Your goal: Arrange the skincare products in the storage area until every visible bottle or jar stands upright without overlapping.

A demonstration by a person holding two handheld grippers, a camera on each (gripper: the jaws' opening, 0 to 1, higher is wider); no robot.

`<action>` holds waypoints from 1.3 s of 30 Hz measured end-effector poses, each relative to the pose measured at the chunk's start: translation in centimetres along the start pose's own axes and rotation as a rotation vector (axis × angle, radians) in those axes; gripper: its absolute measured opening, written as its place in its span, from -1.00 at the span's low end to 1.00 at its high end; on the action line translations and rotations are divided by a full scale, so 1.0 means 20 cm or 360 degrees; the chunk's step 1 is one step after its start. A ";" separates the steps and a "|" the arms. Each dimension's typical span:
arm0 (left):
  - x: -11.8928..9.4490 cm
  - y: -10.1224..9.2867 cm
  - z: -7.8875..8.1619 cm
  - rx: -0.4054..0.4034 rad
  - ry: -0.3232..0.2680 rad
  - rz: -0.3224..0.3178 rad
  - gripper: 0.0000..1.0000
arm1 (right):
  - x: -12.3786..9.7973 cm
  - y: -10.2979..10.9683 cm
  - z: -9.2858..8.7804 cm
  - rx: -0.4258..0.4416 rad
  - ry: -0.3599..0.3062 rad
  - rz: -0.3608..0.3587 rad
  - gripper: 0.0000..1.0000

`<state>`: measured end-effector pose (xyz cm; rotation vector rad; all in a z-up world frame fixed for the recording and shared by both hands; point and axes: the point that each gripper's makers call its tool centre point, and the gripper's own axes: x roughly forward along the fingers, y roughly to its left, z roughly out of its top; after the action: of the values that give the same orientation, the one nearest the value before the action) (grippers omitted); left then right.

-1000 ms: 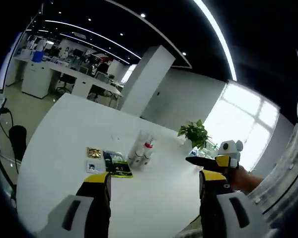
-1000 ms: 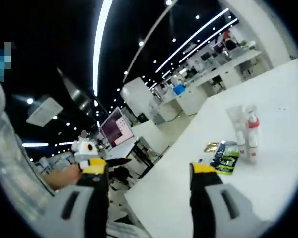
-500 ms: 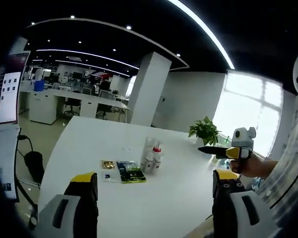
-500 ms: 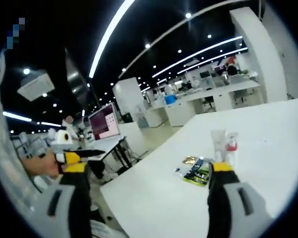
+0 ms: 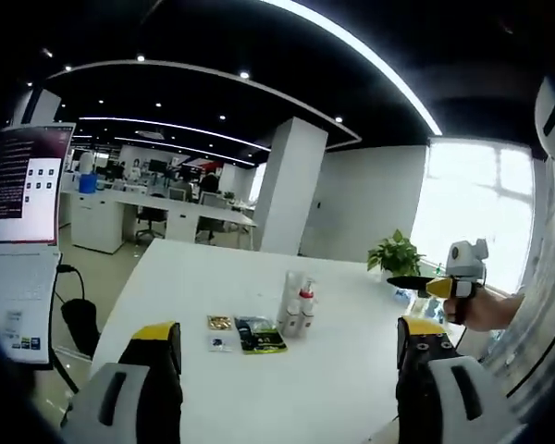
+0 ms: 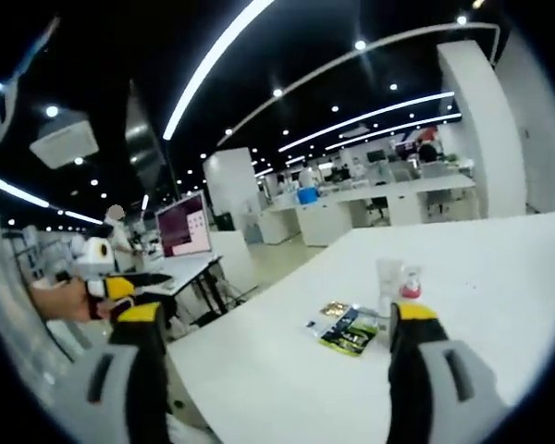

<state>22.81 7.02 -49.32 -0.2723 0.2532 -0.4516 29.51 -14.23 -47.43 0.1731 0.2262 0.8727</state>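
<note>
Both cameras have been levelled since the earlier frames, so the tabletop (image 5: 259,277) is now seen nearly flat, while the products keep their places. Left to right near mid-table lie a gold sachet (image 5: 220,322) and a green packet (image 5: 260,335), flat, long axis toward the near edge; beside them the bottles (image 5: 297,305) stand upright, close together. The left gripper (image 5: 287,370) and right gripper (image 6: 273,351) are held wide apart, empty, above the near edge.
</note>
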 end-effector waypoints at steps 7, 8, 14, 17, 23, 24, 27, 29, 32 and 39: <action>-0.01 -0.03 -0.03 0.0040 -0.0004 0.0025 0.99 | 0.04 0.02 -0.01 -0.0029 0.0029 0.0028 0.98; -0.01 -0.03 -0.03 0.0041 -0.0004 0.0026 0.99 | 0.04 0.02 -0.01 -0.0033 0.0027 0.0028 0.98; -0.01 -0.02 -0.02 0.0076 -0.0020 0.0033 0.99 | 0.05 0.04 0.00 -0.0057 0.0016 0.0034 0.98; -0.02 -0.02 -0.01 0.0083 -0.0024 0.0029 0.99 | 0.06 0.04 0.00 -0.0061 0.0016 0.0026 0.98; -0.03 -0.03 0.01 0.0113 -0.0041 0.0031 0.99 | 0.07 0.06 0.02 -0.0074 -0.0010 0.0039 0.98; -0.03 -0.03 0.01 0.0119 -0.0041 0.0034 0.99 | 0.07 0.06 0.01 -0.0077 -0.0008 0.0041 0.98; -0.02 -0.03 0.00 0.0123 -0.0036 0.0042 0.99 | 0.07 0.06 0.00 -0.0067 0.0008 0.0053 0.98; -0.02 -0.03 0.00 0.0117 -0.0043 0.0043 0.99 | 0.06 0.06 0.00 -0.0071 0.0001 0.0050 0.98; 0.00 -0.03 -0.01 0.0118 -0.0034 0.0040 0.99 | 0.04 0.04 0.00 -0.0076 -0.0011 0.0041 0.98; 0.07 -0.06 0.03 0.0138 -0.0022 0.0010 0.99 | 0.01 -0.03 0.02 -0.0043 -0.0048 -0.0011 0.98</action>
<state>23.71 5.35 -48.67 -0.1895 0.2203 -0.4533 30.11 -14.50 -47.14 0.1602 0.1865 0.8650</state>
